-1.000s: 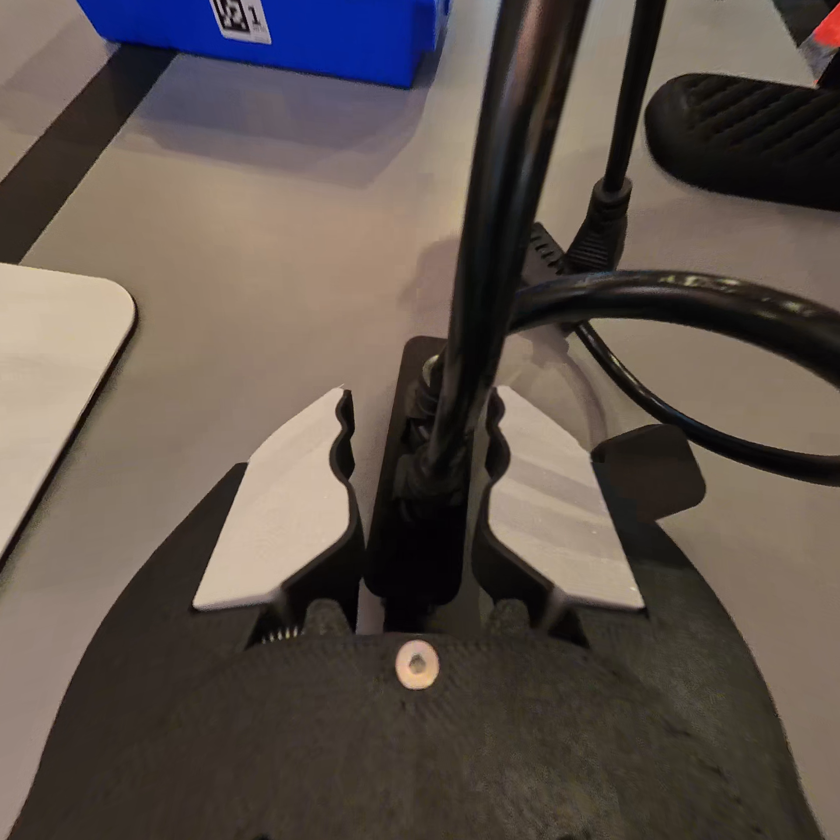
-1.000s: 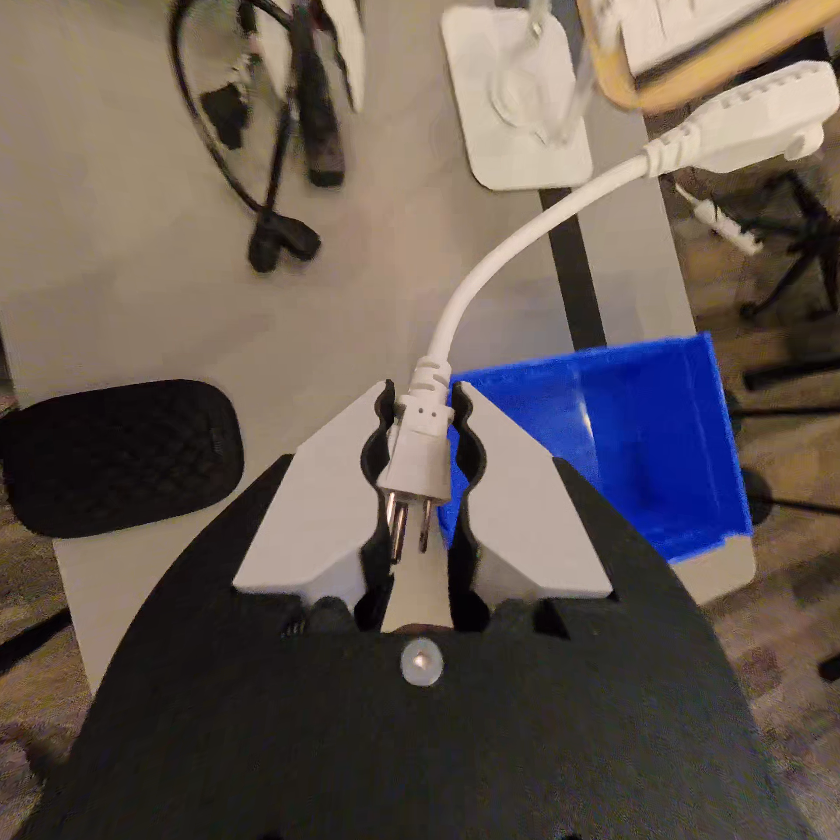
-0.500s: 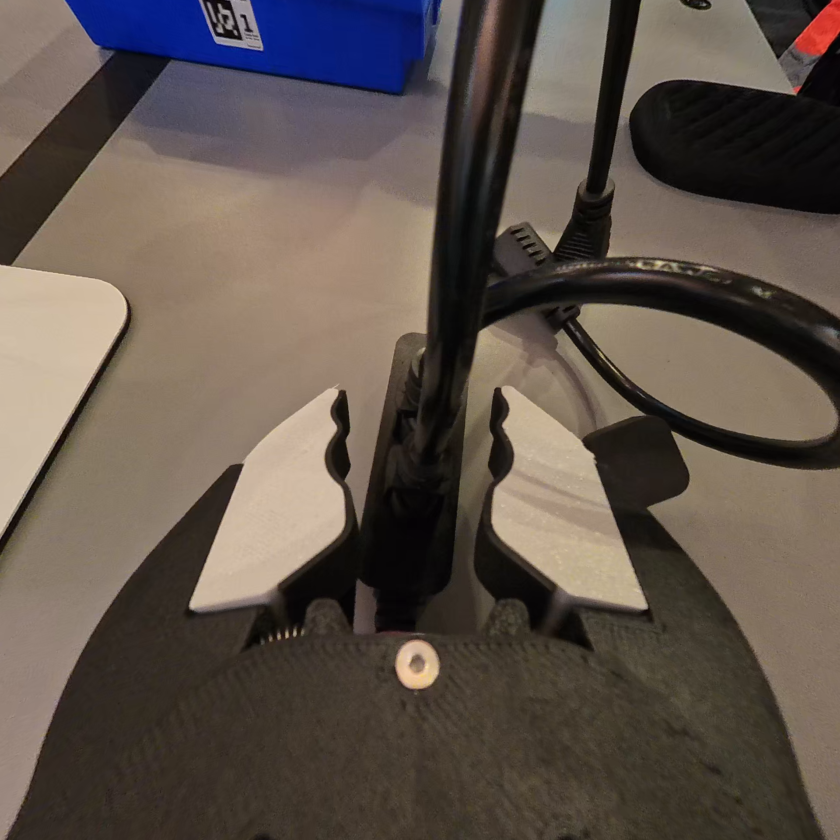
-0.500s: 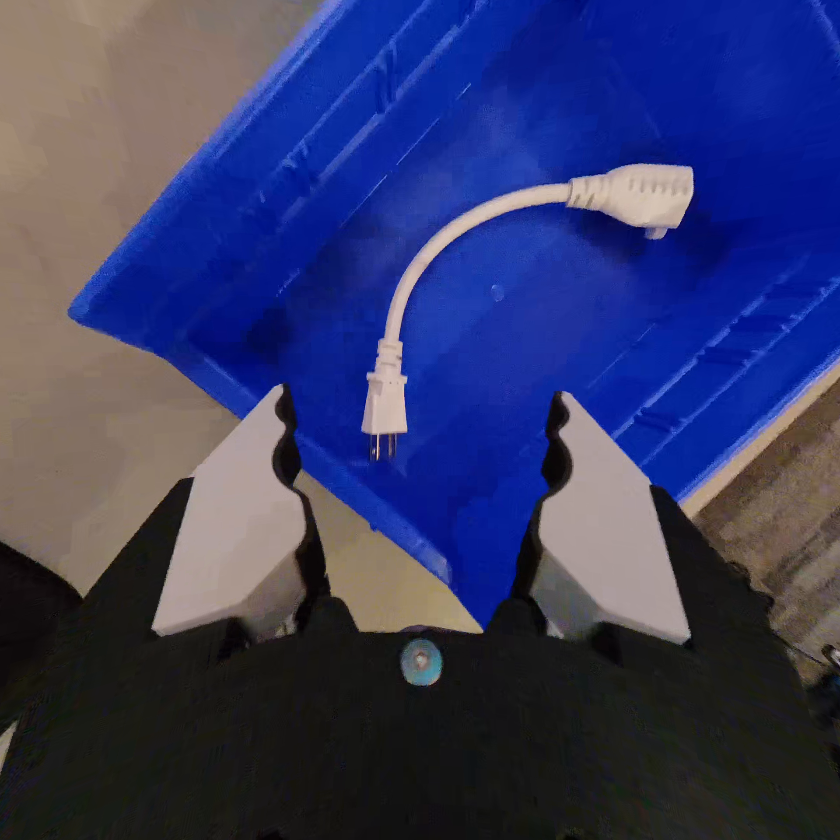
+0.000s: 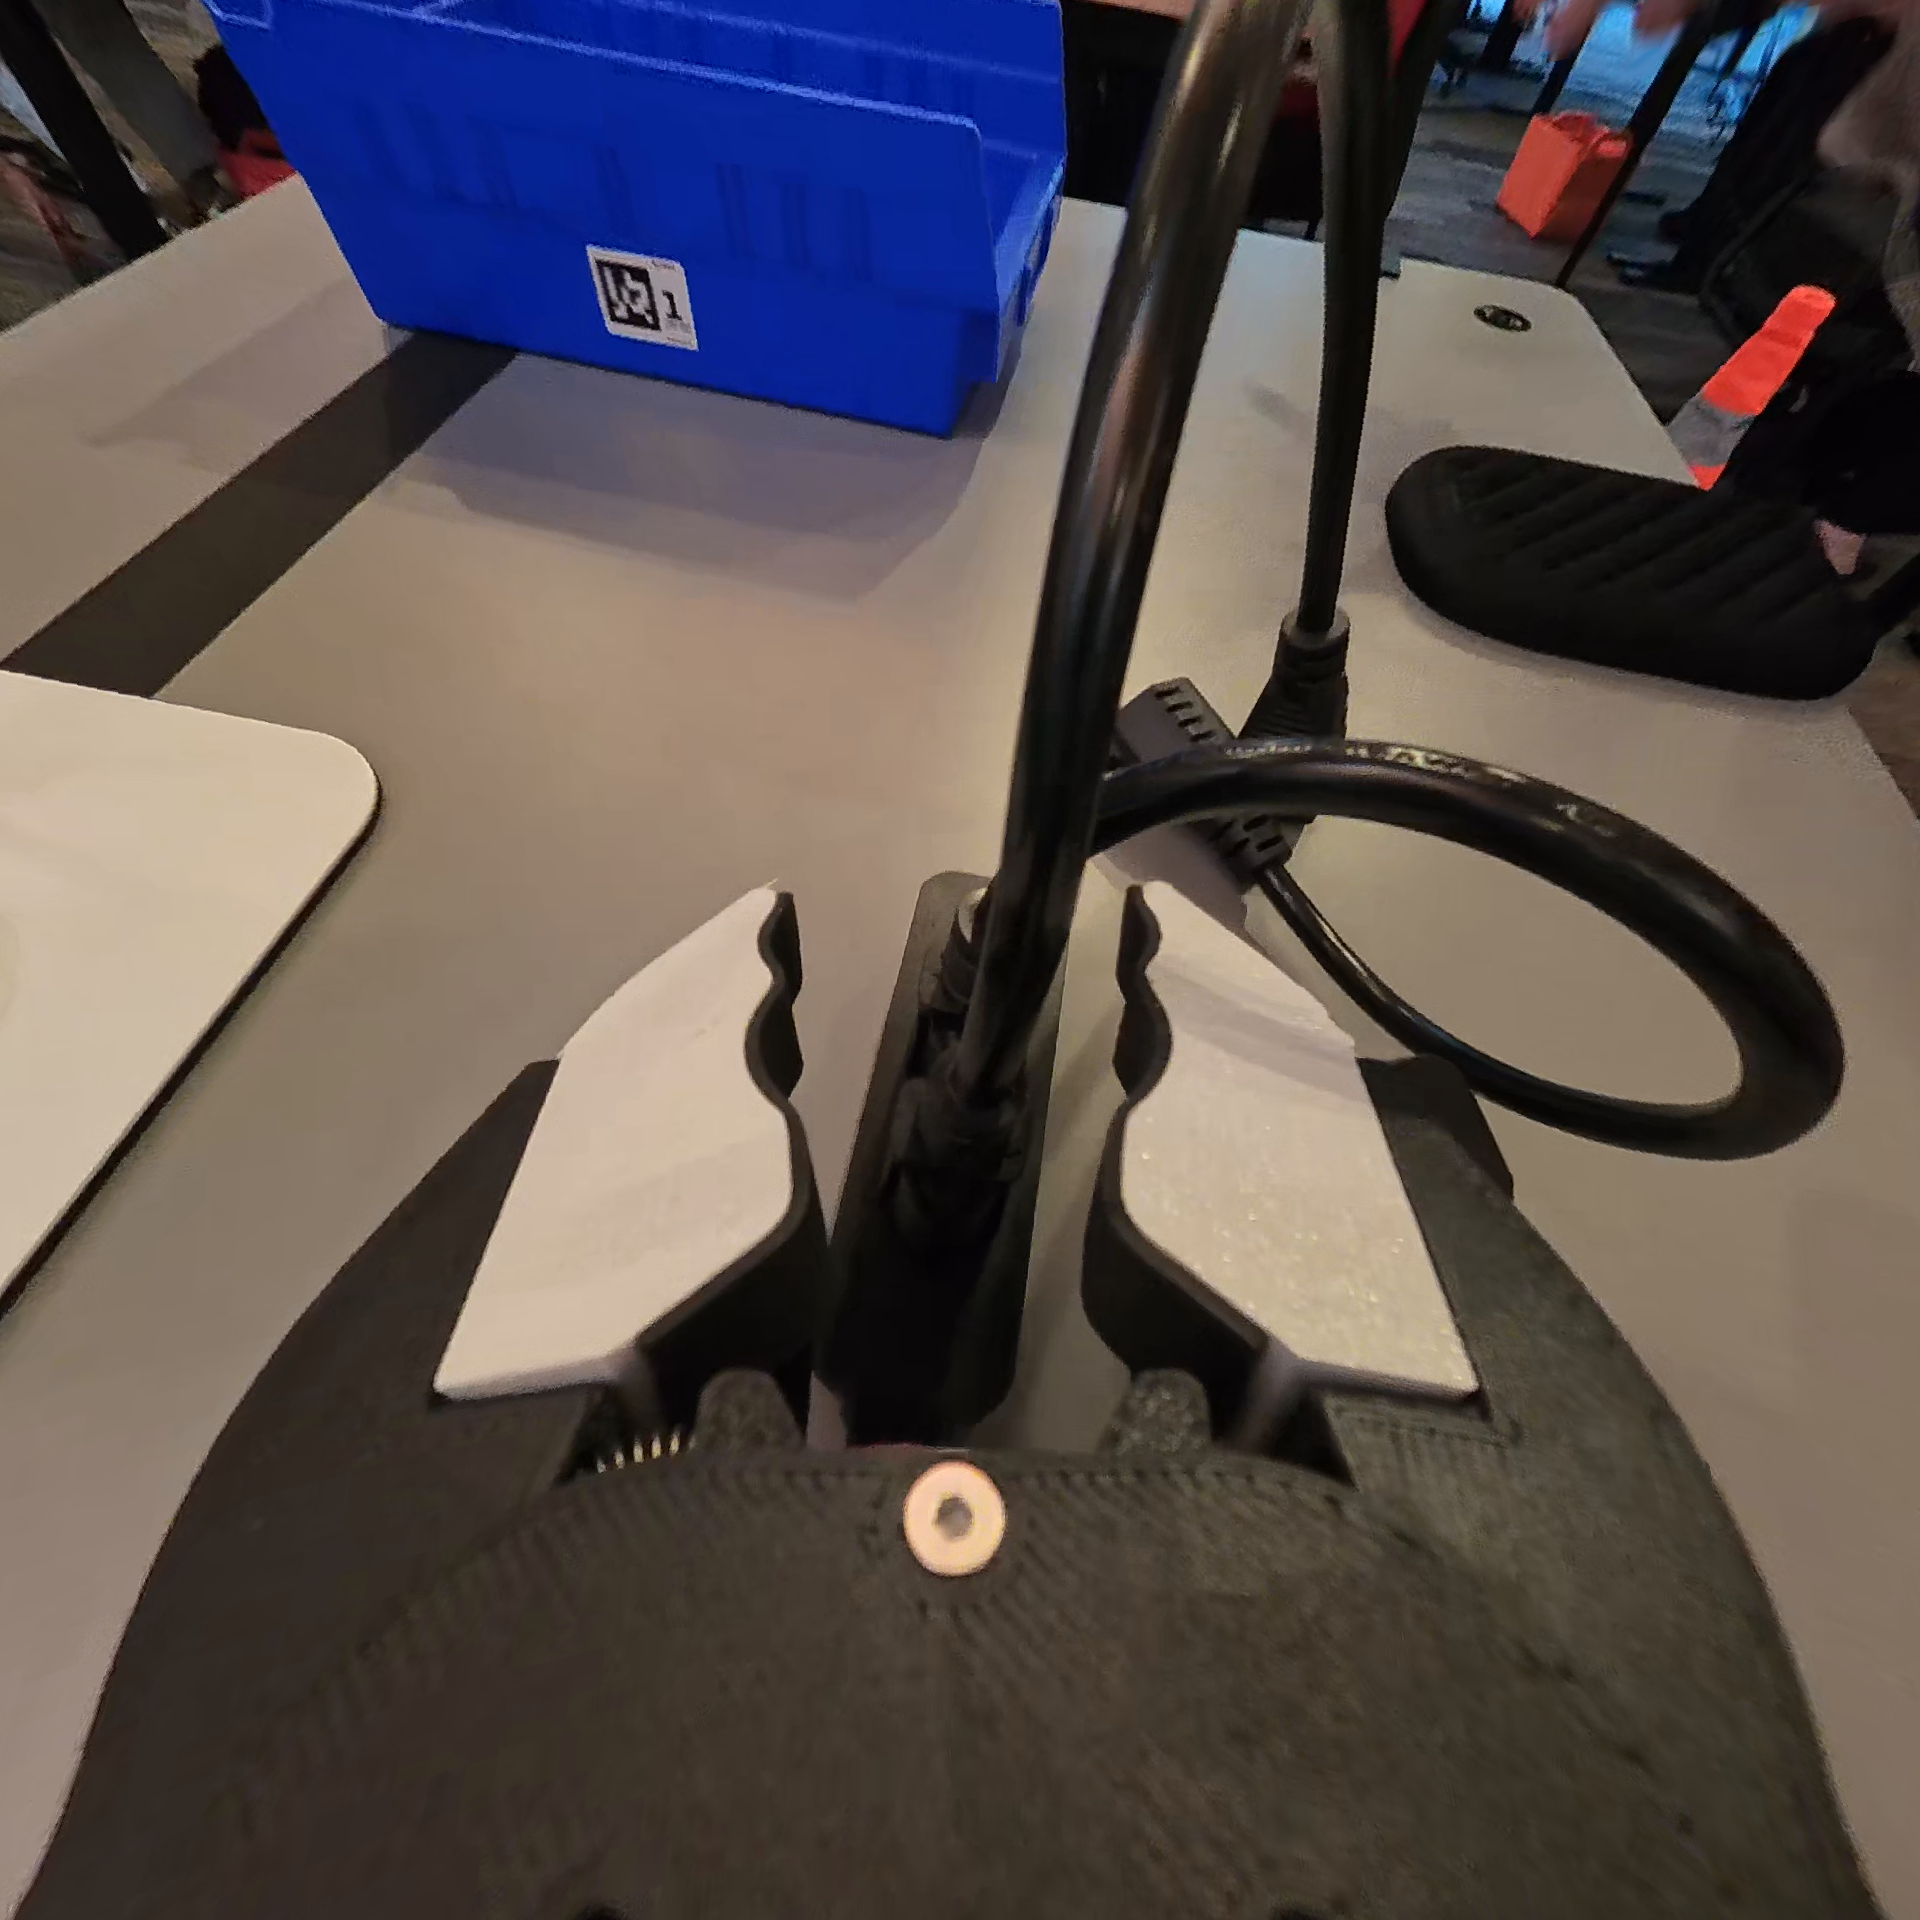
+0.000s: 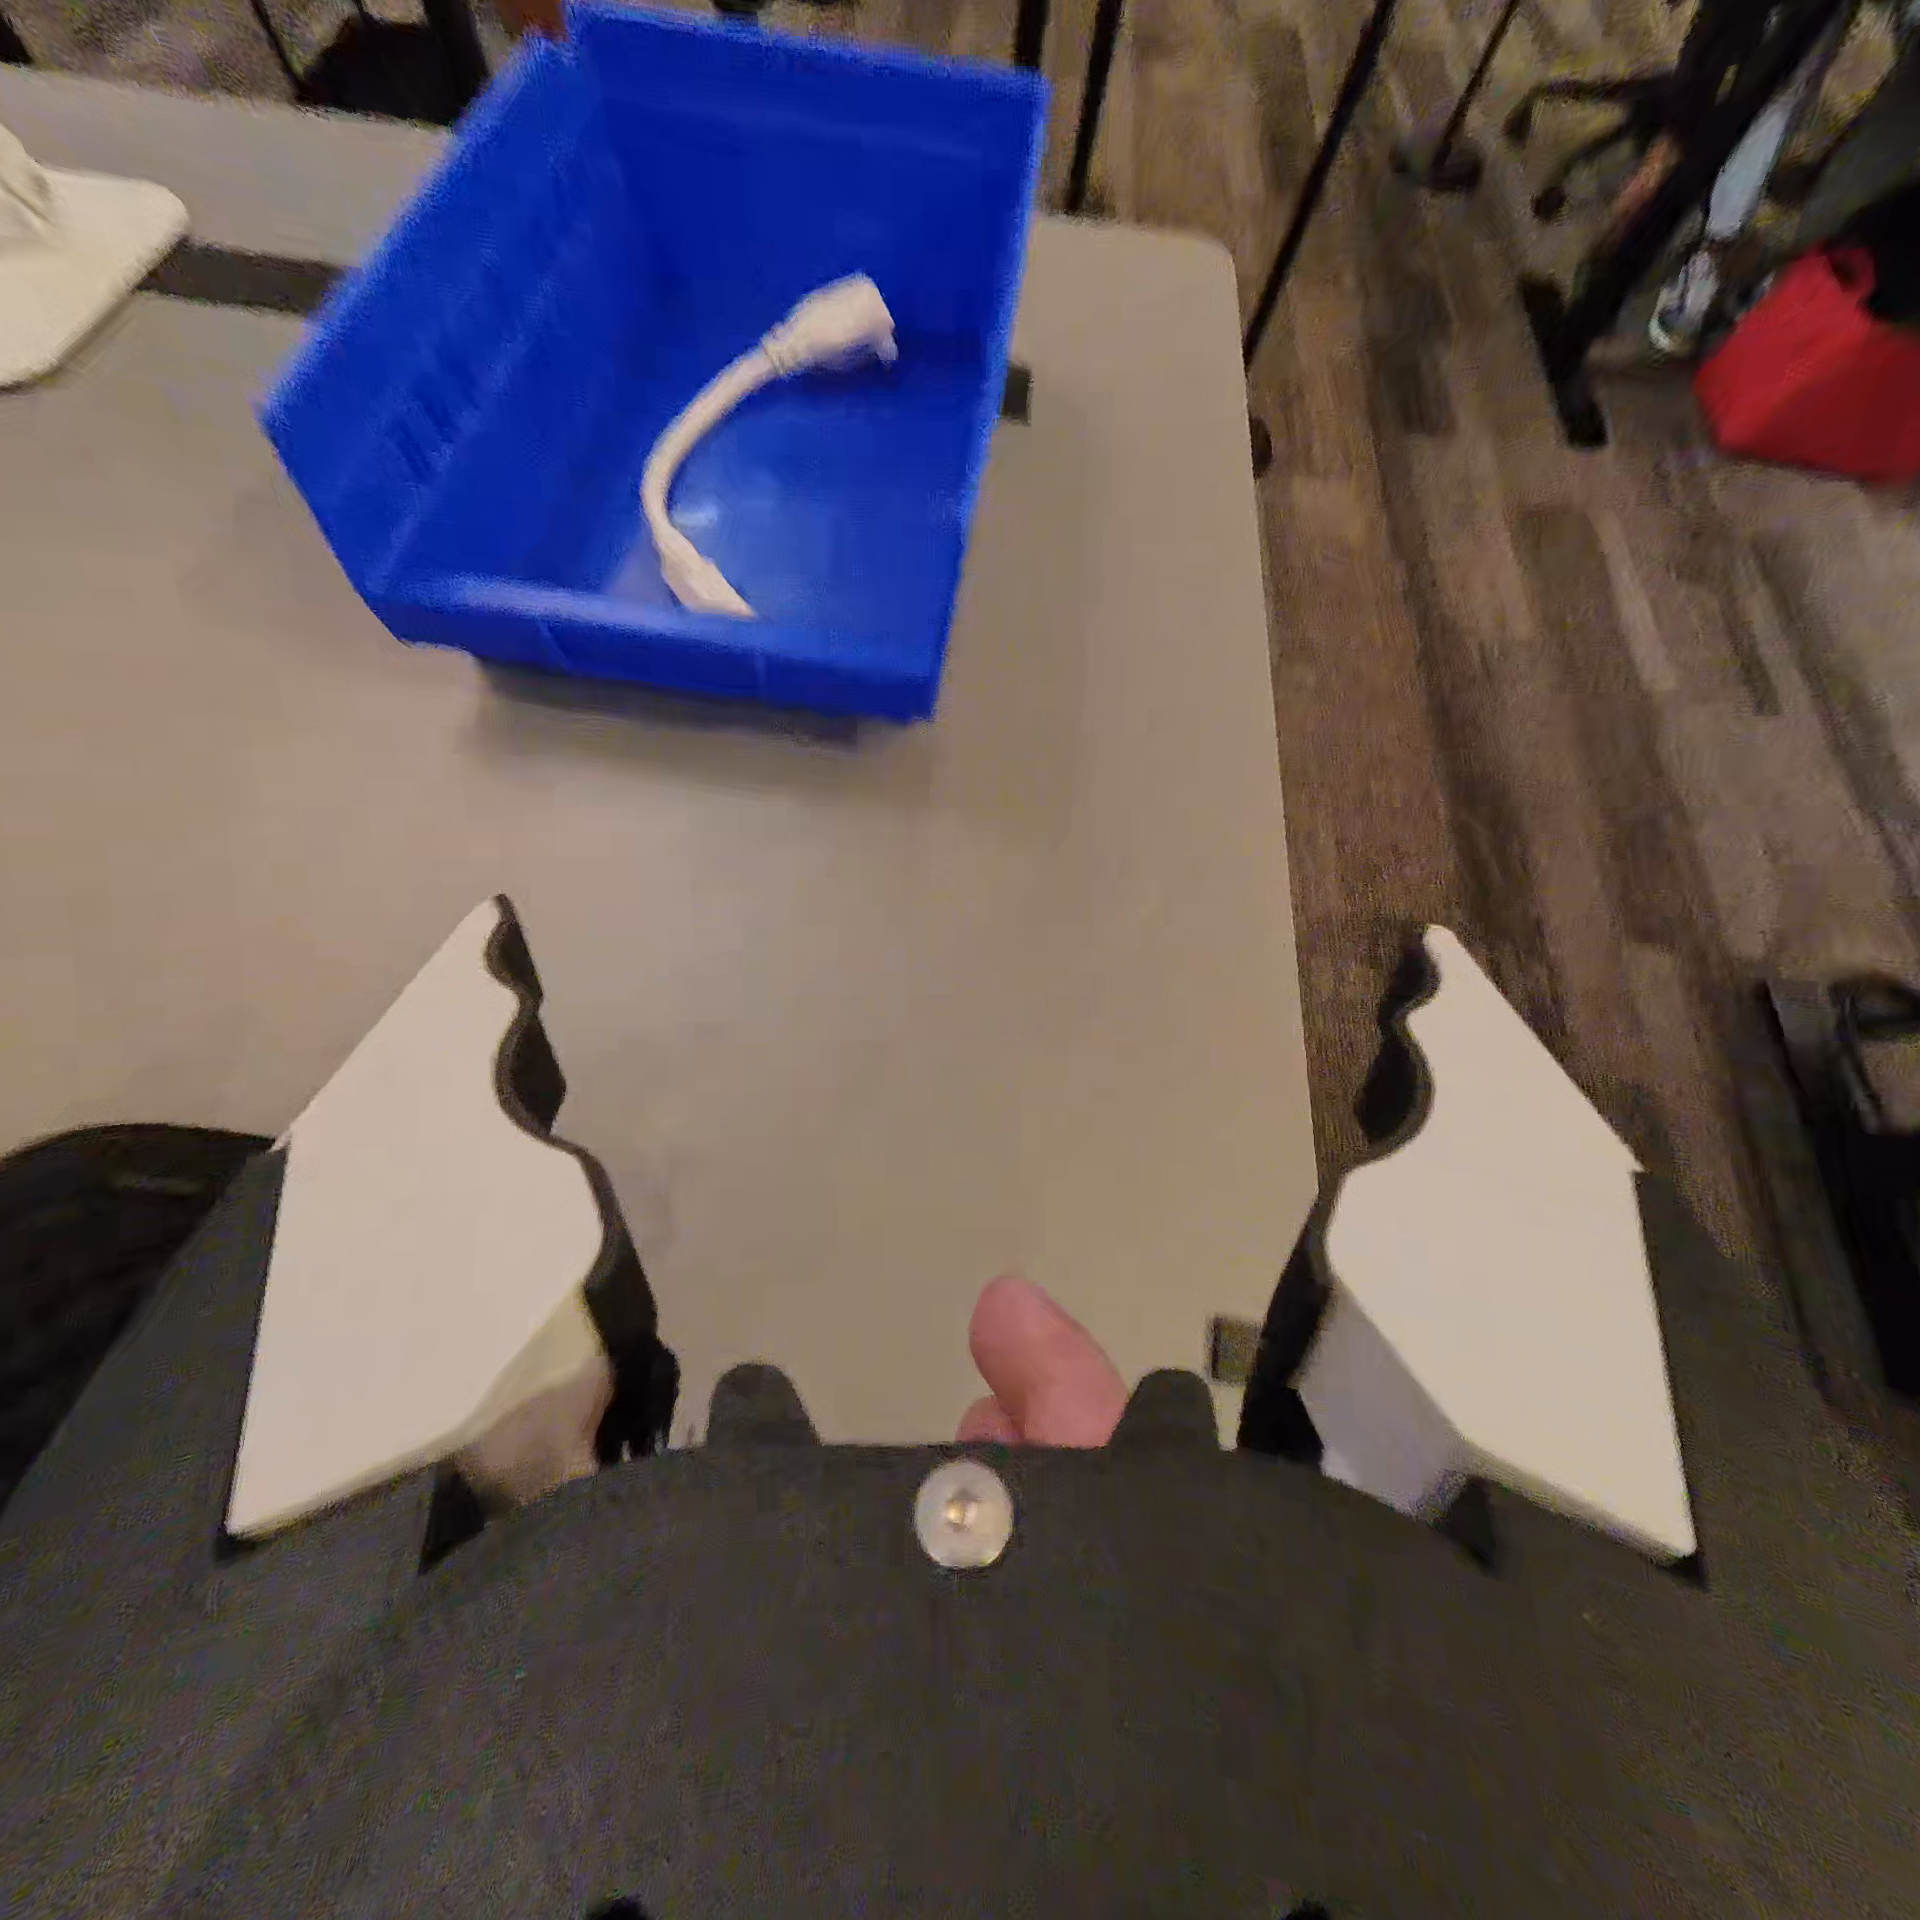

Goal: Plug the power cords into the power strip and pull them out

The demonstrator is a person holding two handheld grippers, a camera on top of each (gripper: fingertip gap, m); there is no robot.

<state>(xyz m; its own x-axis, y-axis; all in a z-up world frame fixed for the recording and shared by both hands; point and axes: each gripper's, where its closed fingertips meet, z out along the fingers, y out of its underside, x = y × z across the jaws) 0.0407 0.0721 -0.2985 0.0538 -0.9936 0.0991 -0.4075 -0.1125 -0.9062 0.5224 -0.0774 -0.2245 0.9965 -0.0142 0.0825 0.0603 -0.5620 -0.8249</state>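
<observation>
Left wrist view: the left gripper (image 5: 951, 914) sits low over the grey table (image 5: 623, 665) with its two fingers (image 5: 665, 1132) straddling a black power strip (image 5: 935, 1226). The strip lies lengthwise in the gap, running away from the camera. The left finger stands close against the strip's side. A narrow strip of table shows between the right finger and the strip, so whether the jaws press on it or merely flank it cannot be told. A thick black cord (image 5: 1101, 499) rises from the strip's top face between the fingers and arches up out of frame. A second stretch of black cable (image 5: 1621, 831) loops round to the right of the right fingertip. Just ahead of the fingertips a black plug (image 5: 1299, 686) with its own thinner cord stands upright, with a ribbed black connector (image 5: 1174, 717) beside it. Far ahead to the left is a blue bin (image 5: 665, 187) bearing a white sticker; to the left of the gripper, a white flat pad (image 5: 135, 883); ahead to the right, a black ribbed pad (image 5: 1621, 571).

Right wrist view: the right gripper (image 6: 961, 914) is spread wide and holds nothing, over bare table near its right edge. A fingertip of the person's hand (image 6: 1039, 1371) shows at the base of the gap. Ahead and slightly left, the white power cord (image 6: 717, 416) lies curved inside the blue bin. The picture is somewhat motion-blurred.
</observation>
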